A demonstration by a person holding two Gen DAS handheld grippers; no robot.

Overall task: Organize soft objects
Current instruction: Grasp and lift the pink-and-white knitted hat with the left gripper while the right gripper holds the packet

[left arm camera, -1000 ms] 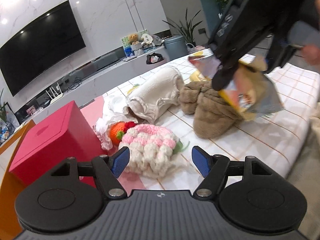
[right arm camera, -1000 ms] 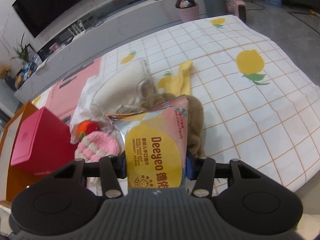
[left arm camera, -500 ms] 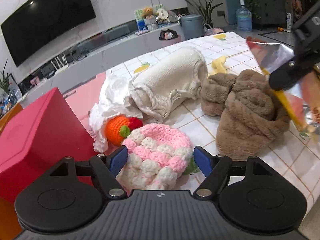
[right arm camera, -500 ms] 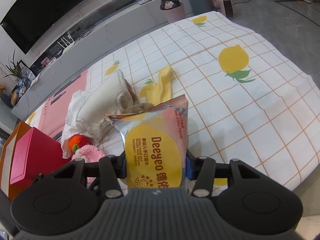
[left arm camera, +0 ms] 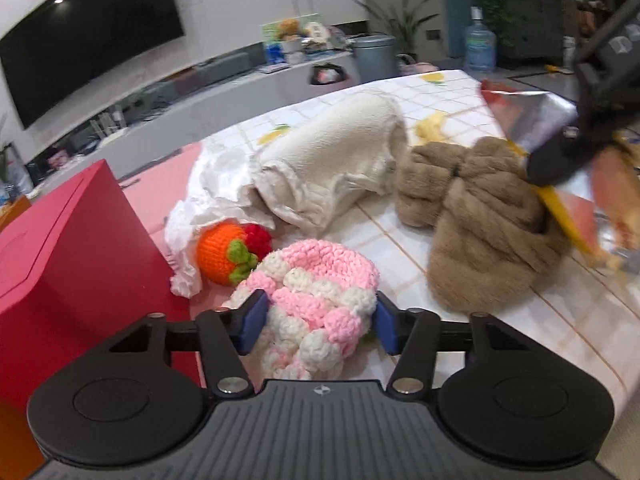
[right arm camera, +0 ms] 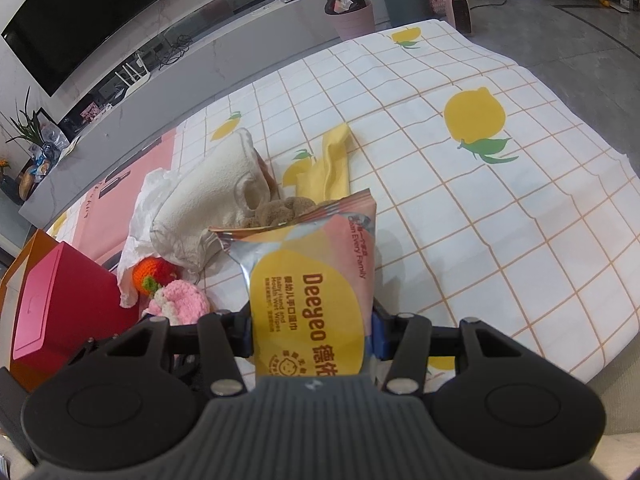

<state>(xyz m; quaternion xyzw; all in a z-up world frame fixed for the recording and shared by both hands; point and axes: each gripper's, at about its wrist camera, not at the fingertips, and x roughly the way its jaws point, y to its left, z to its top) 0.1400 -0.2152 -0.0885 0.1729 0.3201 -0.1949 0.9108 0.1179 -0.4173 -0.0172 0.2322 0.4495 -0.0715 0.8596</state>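
Observation:
A pink and white crochet hat [left arm camera: 316,280] lies on the lemon-print cloth [right arm camera: 500,208]. It sits between the blue pads of my left gripper [left arm camera: 320,320]. The jaws are closing and both pads touch the hat's sides. From the right wrist view the hat [right arm camera: 180,300] shows low on the left. My right gripper [right arm camera: 312,332] is shut on a pack of wet wipes [right arm camera: 312,288], held above the cloth. In the left wrist view that pack [left arm camera: 532,120] hangs at the right over a brown fluffy item [left arm camera: 488,220].
An orange crochet fruit [left arm camera: 218,252], crumpled white cloth [left arm camera: 212,184] and a rolled cream towel [left arm camera: 332,160] lie behind the hat. A yellow cloth [right arm camera: 328,168] lies farther back. A red box [left arm camera: 68,248] stands at the left. The table edge [right arm camera: 580,364] runs near right.
My left gripper moved forward and down over the hat, and its jaws narrowed onto the hat's sides. The right gripper kept hold of the wipes pack and hardly moved.

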